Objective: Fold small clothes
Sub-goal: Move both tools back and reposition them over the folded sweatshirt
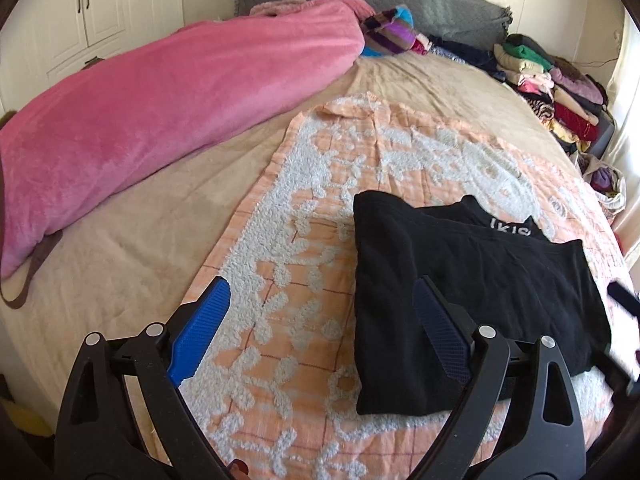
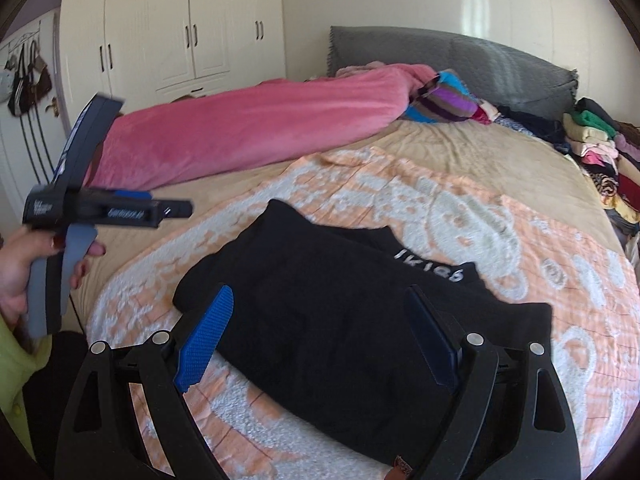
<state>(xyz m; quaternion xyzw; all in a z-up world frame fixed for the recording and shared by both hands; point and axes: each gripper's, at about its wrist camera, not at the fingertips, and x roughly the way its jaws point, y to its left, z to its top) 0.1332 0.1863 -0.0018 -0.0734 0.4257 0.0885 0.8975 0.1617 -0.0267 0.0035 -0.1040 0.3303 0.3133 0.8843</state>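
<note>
Bed [image 1: 120, 240]: pink blanket [image 1: 160, 112], peach towel [image 1: 300, 280], clothes piles [image 1: 560, 92].

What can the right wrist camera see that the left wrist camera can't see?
Only the right wrist view shows the person's hand holding the left gripper from the side, bags hanging by a door, and a small brown tag on the garment's near edge.

Only the left wrist view shows a white bag of clothes beside the bed.

Both show the folded black garment on the peach blanket, the pink blanket, the clothes pile, and open jaws holding nothing.
</note>
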